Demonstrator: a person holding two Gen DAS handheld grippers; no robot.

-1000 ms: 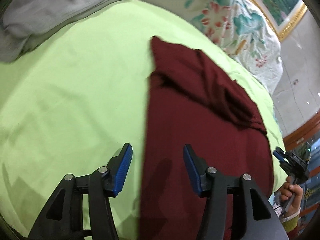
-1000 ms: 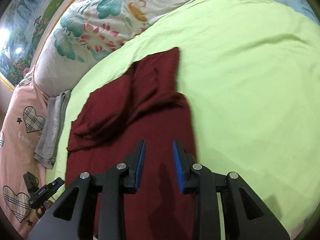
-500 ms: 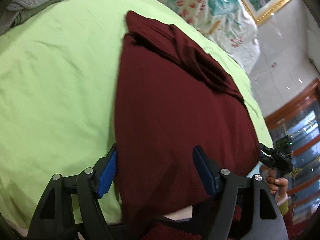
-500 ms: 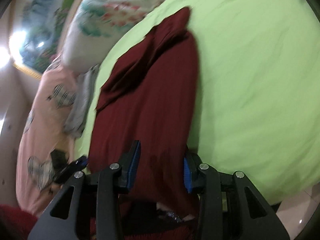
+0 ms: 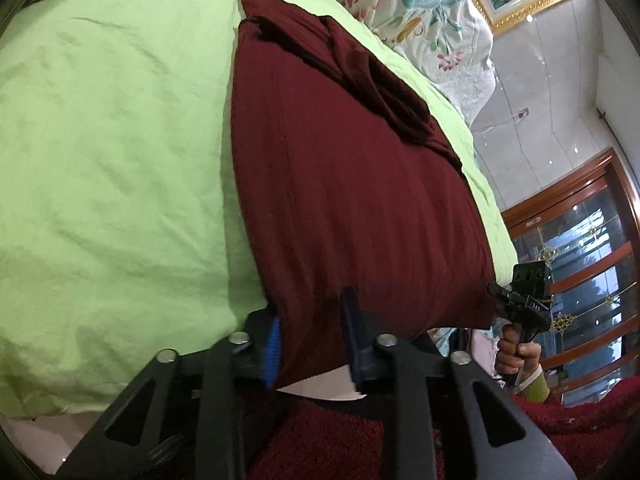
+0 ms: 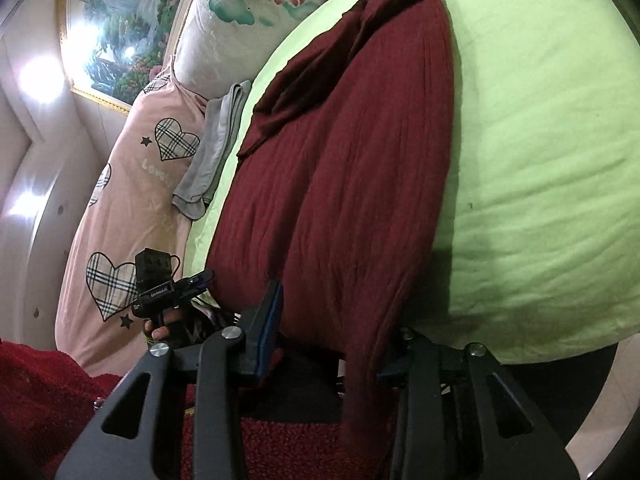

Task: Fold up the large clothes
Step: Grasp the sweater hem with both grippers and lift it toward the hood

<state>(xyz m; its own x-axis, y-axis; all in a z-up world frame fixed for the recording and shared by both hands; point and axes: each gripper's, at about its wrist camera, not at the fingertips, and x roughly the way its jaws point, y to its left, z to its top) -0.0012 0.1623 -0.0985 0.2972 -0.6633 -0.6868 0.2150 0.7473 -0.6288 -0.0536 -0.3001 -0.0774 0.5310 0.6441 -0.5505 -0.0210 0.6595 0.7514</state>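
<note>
**Maroon garment: hem grasp at bed edge**

Maroon garment (image 5: pixel 352 184) lies lengthwise on the green bedsheet (image 5: pixel 112 152), sleeves already folded inward at the far end. Left gripper (image 5: pixel 312 340) and right gripper (image 6: pixel 332 332) each straddle a near hem corner, jaws partly open around cloth, not visibly clamped (probably readying a lengthwise fold away from the edge).

You have open green bed (image 5: pixel 112 152) to the left of the garment (image 5: pixel 344 184) and (image 6: pixel 540 140) to its right. Pillows (image 6: pixel 248 20) block the far end; a grey cloth (image 6: pixel 212 148) lies along one edge.
</note>
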